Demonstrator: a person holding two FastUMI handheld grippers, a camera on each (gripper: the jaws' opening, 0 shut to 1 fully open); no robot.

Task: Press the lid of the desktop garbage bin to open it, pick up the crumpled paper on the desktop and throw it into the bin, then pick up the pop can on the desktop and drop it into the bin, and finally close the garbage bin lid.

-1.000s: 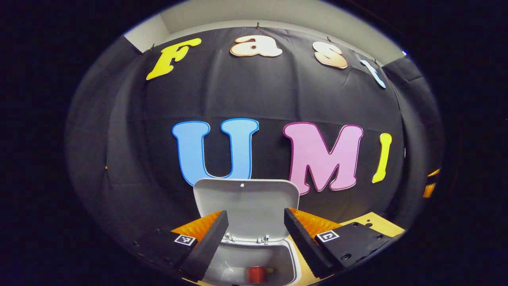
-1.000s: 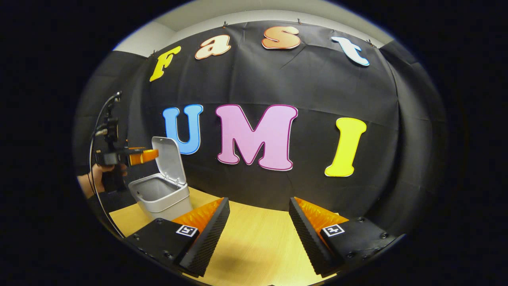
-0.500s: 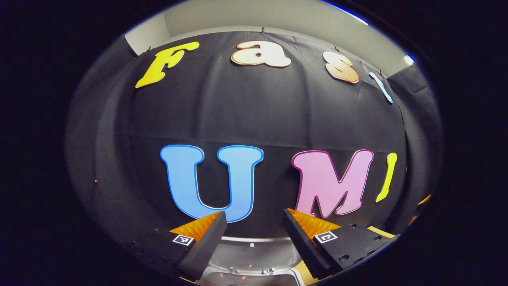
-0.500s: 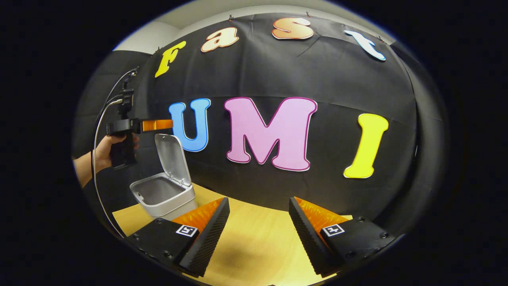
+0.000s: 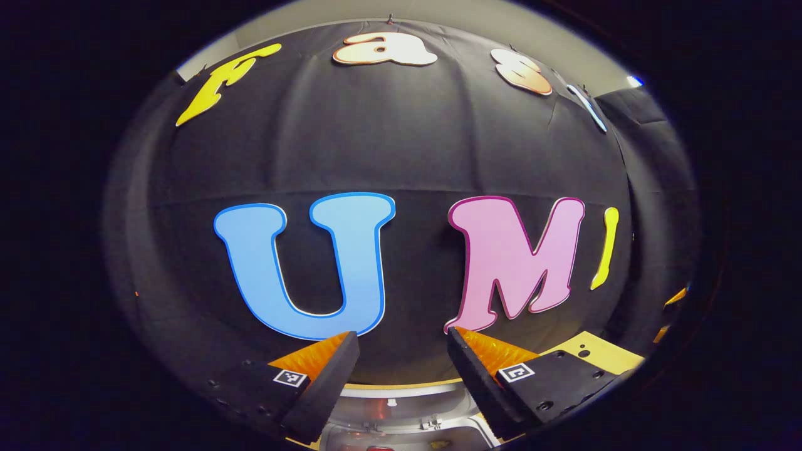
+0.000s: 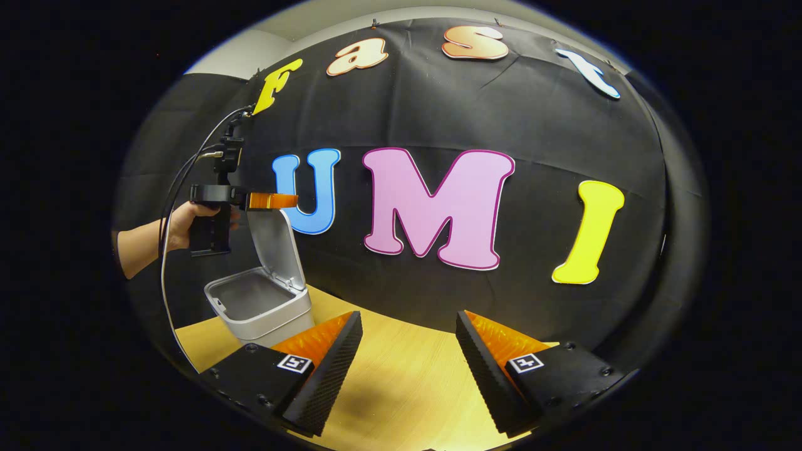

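The left gripper [image 5: 401, 376] was held with its fingers spread apart and nothing between them, parked just above the top edge of the raised lid [image 5: 401, 401] of the garbage bin [image 6: 263, 310]. In the right gripper view that same left gripper [image 6: 279, 201] was seen level with the lid's [image 6: 279, 247] upper edge, gripped by a hand [image 6: 182, 222] coming in from the far side of the bin, with a cable [image 6: 172, 207] looped off it; whether the lid was actually being touched couldn't be told. The bin was stood open, lid tipped up and back against the black cloth wall [image 6: 501, 125]. A bit of red was glimpsed down inside the bin [image 5: 376, 448], too cut off to call. The right gripper [image 6: 407, 369] was kept well off to the side of the bin, low over the wooden desktop [image 6: 407, 382], its fingers also wide apart and holding nothing.
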